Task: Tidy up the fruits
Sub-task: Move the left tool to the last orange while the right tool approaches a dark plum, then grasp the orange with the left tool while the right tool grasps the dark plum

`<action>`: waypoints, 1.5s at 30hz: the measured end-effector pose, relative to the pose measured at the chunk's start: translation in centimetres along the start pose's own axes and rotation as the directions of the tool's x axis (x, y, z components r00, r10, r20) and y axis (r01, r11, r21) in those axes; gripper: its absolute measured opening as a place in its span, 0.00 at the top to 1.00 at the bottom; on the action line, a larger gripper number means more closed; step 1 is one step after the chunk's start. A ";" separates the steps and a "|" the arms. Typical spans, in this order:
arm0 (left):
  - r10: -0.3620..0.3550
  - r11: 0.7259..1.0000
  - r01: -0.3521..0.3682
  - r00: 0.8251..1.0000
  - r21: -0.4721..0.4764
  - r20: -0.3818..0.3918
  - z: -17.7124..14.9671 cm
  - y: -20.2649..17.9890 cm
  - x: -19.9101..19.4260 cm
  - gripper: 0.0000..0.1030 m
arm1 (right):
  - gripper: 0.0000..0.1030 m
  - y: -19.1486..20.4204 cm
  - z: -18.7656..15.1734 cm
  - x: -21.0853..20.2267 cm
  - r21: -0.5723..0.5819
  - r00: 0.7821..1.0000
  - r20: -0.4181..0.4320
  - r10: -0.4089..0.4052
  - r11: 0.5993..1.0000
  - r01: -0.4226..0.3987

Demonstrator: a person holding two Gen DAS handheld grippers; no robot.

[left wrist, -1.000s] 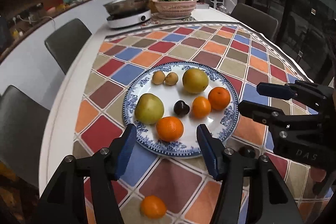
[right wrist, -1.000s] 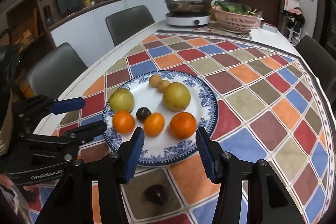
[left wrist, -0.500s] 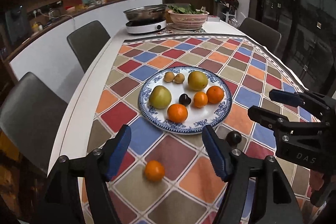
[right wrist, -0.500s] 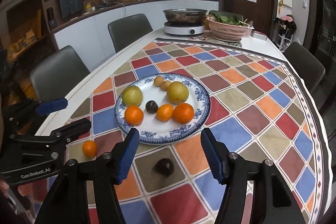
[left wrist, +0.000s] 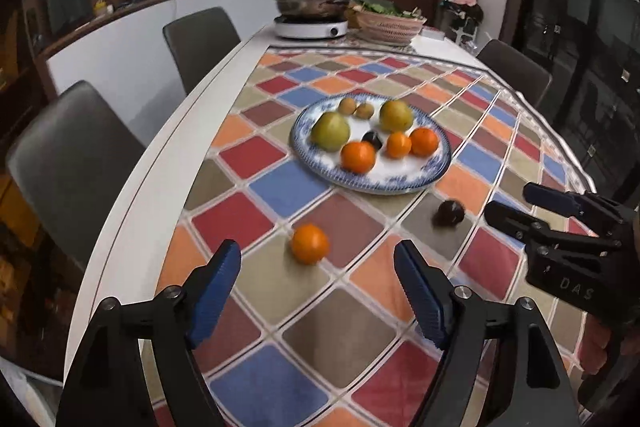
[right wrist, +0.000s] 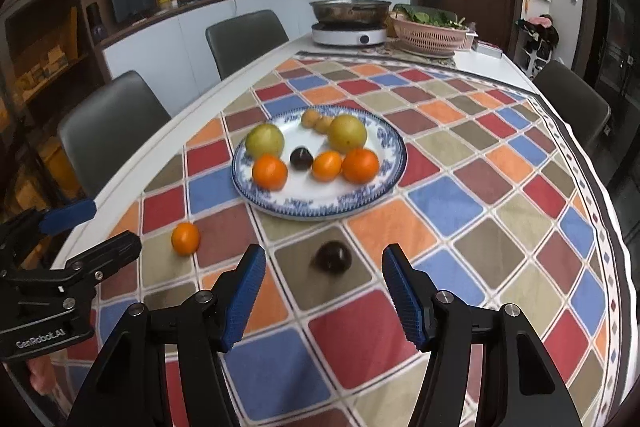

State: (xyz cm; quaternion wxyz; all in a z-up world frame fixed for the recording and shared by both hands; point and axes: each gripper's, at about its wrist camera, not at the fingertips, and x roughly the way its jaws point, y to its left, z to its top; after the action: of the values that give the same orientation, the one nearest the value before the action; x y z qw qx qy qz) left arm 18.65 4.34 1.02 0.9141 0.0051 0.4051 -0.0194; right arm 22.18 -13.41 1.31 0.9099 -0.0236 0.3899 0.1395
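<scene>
A blue-patterned plate on the checkered tablecloth holds two green-yellow pears, three oranges, a dark plum and two small brown fruits. A loose orange and a loose dark plum lie on the cloth in front of the plate. My left gripper is open and empty, just short of the loose orange. My right gripper is open and empty, just short of the loose plum. Each gripper also shows at the edge of the other's view.
A steel pot on an induction hob and a pink basket of greens stand at the table's far end. Grey chairs line the left side, another is at the right. The table's white edge runs along the left.
Both grippers have drawn back from the plate toward the near end of the table. The loose orange and loose plum now lie ahead of the open fingers.
</scene>
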 end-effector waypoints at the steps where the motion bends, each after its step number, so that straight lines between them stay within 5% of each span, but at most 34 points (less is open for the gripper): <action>1: 0.008 1.000 -0.008 1.000 -0.003 -0.010 -0.3 0.1 0.2 0.23 | 0.40 0.1 -0.2 0.1 0.001 1.000 -0.005 -0.003 1.000 0.003; 26: 0.033 0.999 -0.031 0.997 0.019 -0.068 -0.8 1.1 6.1 0.25 | 0.48 -0.8 -1.3 5.3 0.047 0.993 -0.112 -0.040 0.998 0.045; 34: -0.001 1.000 0.002 0.996 0.013 -0.087 -0.3 1.2 7.5 0.45 | 0.57 -0.6 -0.9 6.4 0.045 0.993 -0.117 -0.021 0.999 0.026; 45: -0.007 1.000 0.010 0.993 0.020 -0.116 -0.1 1.0 8.7 0.57 | 0.69 -0.5 -0.3 7.5 0.026 0.991 -0.131 -0.011 1.000 0.015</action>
State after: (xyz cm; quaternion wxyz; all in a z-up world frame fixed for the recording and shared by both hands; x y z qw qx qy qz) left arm 24.41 5.12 -5.50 0.8888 0.0140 0.4574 -0.0271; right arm 27.06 -12.13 -4.32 0.8835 -0.0232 0.4504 0.1266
